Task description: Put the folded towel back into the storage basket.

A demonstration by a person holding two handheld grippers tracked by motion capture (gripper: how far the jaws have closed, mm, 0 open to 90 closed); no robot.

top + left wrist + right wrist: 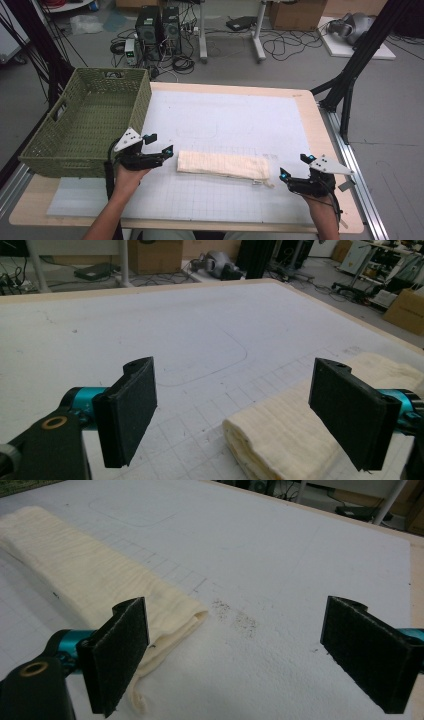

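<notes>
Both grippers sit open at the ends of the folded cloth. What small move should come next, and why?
Probably bring both grippers inward to pinch the cloth's ends. The left gripper and right gripper stand open, one off each short end, with nothing between the jaws. The cloth lies folded flat on the white mat, and the green basket waits at left.
</notes>
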